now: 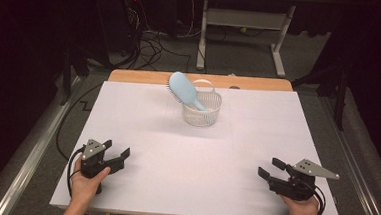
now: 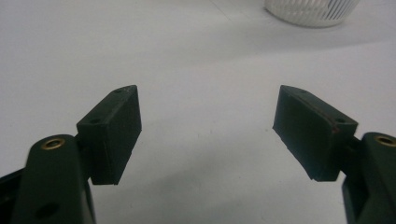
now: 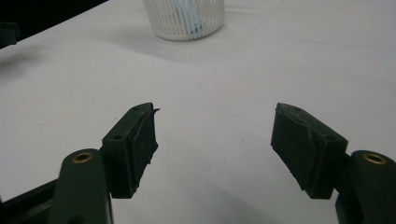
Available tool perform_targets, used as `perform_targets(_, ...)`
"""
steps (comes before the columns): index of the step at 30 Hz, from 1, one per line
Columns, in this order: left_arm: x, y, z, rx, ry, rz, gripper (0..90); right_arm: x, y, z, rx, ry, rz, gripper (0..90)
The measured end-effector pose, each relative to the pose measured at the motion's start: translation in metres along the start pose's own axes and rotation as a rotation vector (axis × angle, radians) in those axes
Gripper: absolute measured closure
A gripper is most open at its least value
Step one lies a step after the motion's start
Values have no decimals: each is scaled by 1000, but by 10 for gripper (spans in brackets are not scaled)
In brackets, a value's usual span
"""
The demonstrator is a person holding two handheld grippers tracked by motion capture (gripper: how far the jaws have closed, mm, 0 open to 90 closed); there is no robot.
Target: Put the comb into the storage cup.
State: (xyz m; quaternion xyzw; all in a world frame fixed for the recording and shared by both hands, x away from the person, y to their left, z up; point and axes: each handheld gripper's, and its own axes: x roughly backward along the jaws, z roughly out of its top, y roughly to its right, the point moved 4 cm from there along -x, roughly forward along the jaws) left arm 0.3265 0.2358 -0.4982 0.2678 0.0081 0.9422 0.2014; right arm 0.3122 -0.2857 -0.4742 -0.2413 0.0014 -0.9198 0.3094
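Both claws, left claw point(image 1: 117, 152) and right claw point(image 1: 270, 168), rest open and empty at the worktop's point(image 1: 143, 114) 7 and 5 o'clock. Hairbrush point(image 1: 184, 90) stands tilted in basket point(image 1: 201, 111) at 12 o'clock, well apart; judged idle, any next move needs a long forward reach.

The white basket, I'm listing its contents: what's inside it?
A light blue hairbrush stands handle-down in the white basket, its head leaning out over the rim. The basket's floor is hidden behind its wall.

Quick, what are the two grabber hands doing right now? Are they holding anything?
Left gripper: open, holding nothing, above the white table.
Right gripper: open, holding nothing.
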Motion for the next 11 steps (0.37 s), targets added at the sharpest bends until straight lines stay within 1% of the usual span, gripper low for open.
perform_targets(6,-1,3,0,-28,-11,6,242,0,0,0,1,-2,-1,314)
perform_targets(11,-1,3,0,-31,-13,6,242,0,1,0,-6,-1,-4,314)
